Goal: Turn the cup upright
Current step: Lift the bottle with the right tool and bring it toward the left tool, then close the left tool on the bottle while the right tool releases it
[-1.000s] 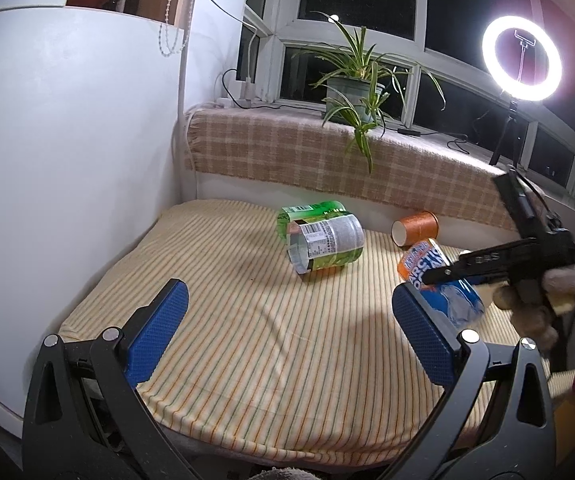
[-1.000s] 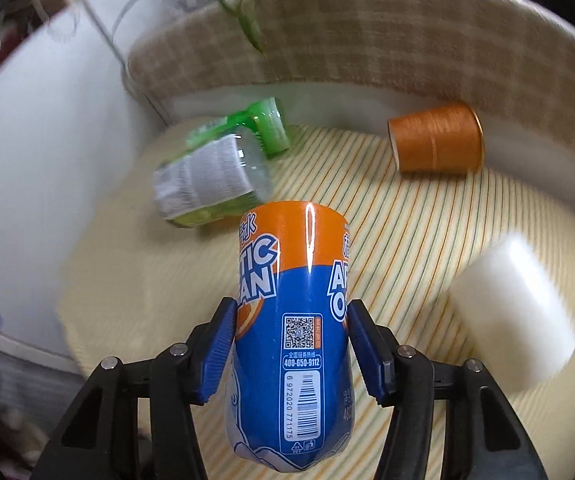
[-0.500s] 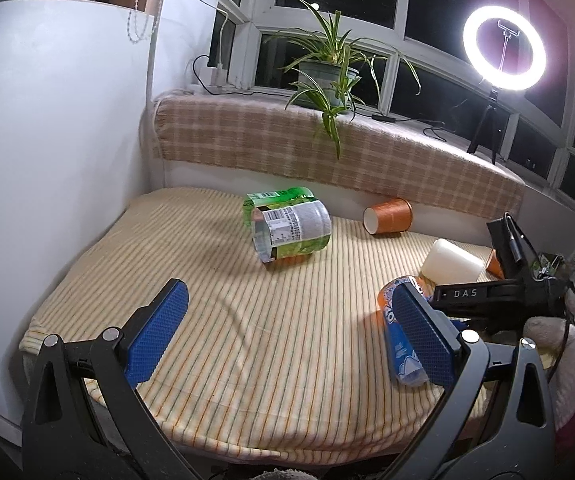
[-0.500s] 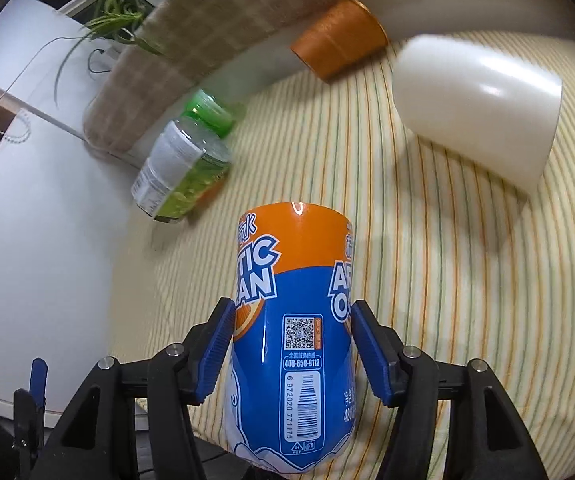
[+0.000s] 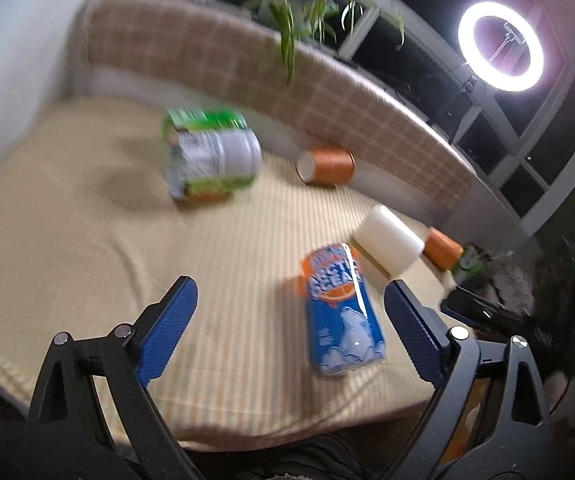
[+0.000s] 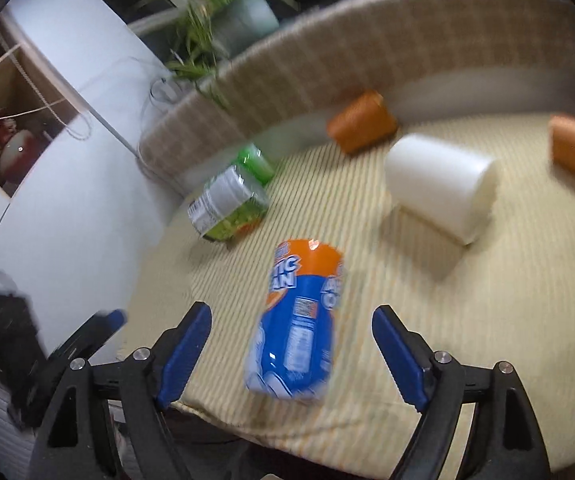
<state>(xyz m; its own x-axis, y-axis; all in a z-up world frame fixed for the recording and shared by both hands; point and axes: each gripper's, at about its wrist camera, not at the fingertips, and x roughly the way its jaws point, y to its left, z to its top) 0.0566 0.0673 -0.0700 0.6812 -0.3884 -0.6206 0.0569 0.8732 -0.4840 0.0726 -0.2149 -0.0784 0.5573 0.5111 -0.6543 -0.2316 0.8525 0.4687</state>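
So the blue-orange can stands upright on the striped cloth near its front edge, w/ your right gripper spread wide either side of it, not touching, and your left gripper also spread, holding nothing. That one looks done, but the white cup lies on its side just behind the can, and both orange cups (far side, blurry) look tipped too, so I'd judge most of the flipping is left.

Left gripper stood open over the striped cloth. Blue-orange can stood between its fingers; white cup lay at 1 o'clock.
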